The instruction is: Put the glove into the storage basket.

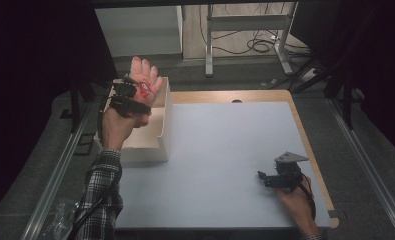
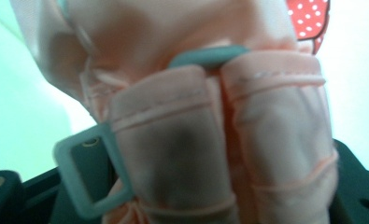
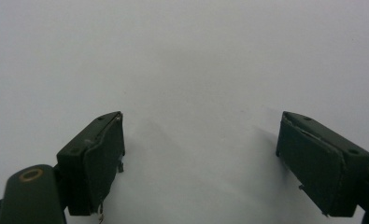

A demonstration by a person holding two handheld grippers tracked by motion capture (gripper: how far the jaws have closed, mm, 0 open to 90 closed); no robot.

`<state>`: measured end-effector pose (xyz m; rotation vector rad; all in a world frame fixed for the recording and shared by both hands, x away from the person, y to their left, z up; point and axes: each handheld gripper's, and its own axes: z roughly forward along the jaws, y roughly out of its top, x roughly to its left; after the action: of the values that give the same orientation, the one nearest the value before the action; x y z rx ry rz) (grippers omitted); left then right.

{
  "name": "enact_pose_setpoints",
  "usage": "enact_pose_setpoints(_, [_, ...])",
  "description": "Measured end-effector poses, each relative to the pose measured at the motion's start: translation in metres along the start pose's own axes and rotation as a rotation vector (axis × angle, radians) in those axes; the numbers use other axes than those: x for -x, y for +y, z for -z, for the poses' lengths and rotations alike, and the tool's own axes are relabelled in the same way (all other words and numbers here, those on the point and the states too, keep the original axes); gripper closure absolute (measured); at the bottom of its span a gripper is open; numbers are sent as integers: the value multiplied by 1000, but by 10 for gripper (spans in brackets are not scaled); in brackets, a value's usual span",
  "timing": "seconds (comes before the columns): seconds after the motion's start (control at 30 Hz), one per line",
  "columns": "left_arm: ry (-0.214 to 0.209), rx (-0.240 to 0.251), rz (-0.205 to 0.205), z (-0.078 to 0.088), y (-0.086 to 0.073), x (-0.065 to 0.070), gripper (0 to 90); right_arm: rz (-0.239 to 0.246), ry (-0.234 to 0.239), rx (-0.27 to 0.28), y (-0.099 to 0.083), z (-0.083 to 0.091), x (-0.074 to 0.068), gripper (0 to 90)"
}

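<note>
1. Left gripper (image 1: 135, 100), far left, clamped on a pink cloth item (image 1: 145, 77) with a red dotted patch, held above the far end of the white box (image 1: 162, 131).
2. Grey buckle (image 2: 86, 175) visible on the cloth's straps up close.
3. Right gripper (image 1: 267, 179), near right, jaws wide apart with nothing between, over the white table (image 1: 220, 150).

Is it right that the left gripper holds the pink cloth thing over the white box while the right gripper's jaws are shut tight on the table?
Not quite. The right gripper has its jaws wide open, nothing between them, as the right gripper view shows. The left gripper does hold the pink cloth thing over the white box.
</note>
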<state>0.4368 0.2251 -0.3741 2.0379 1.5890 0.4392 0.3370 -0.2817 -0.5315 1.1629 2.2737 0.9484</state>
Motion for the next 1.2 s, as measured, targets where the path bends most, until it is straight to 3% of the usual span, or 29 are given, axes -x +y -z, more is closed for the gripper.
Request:
enact_pose_setpoints(0.53, [23, -49, 44, -69, -14, -11, 416, 0, 0, 0, 0, 0, 0, 155])
enact_pose_setpoints(0.63, [33, -96, 25, -84, -14, -9, 410, 0, 0, 0, 0, 0, 0, 156])
enact_pose_setpoints(0.87, [53, -146, 15, -98, -12, -5, 402, 0, 0, 0, 0, 0, 0, 156])
enact_pose_setpoints(1.2, [29, -249, 24, -119, -12, 2, 372, 0, 1, 0, 0, 0, 0, 156])
